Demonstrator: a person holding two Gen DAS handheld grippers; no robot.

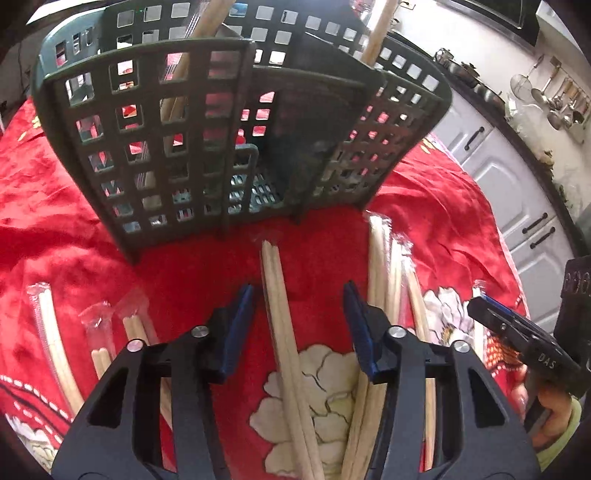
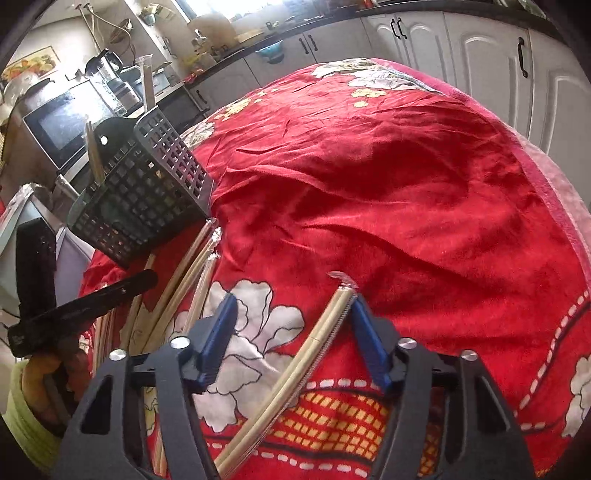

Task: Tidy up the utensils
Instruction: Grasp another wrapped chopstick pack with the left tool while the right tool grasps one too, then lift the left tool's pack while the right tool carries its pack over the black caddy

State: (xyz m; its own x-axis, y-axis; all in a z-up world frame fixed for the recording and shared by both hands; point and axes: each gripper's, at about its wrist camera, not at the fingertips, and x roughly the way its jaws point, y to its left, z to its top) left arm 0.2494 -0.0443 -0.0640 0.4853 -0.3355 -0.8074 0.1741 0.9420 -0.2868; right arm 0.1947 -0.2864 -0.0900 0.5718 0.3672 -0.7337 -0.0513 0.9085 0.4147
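A dark green utensil basket [image 1: 207,147] stands on the red cloth, with wrapped chopsticks [image 1: 376,33] upright in it. My left gripper [image 1: 299,314] is open just in front of it, astride a wrapped chopstick pair [image 1: 280,317] lying on the cloth. More wrapped pairs lie to its right [image 1: 384,269] and left [image 1: 55,332]. In the right wrist view, my right gripper [image 2: 291,325] is open over another wrapped pair [image 2: 317,350], which lies against the right finger. The basket [image 2: 147,192] is far left there.
A red floral blanket [image 2: 388,184] covers the table. White kitchen cabinets [image 2: 480,55] and a counter with a microwave [image 2: 62,122] and kettle stand beyond. The right gripper also shows at the right edge of the left wrist view [image 1: 517,332].
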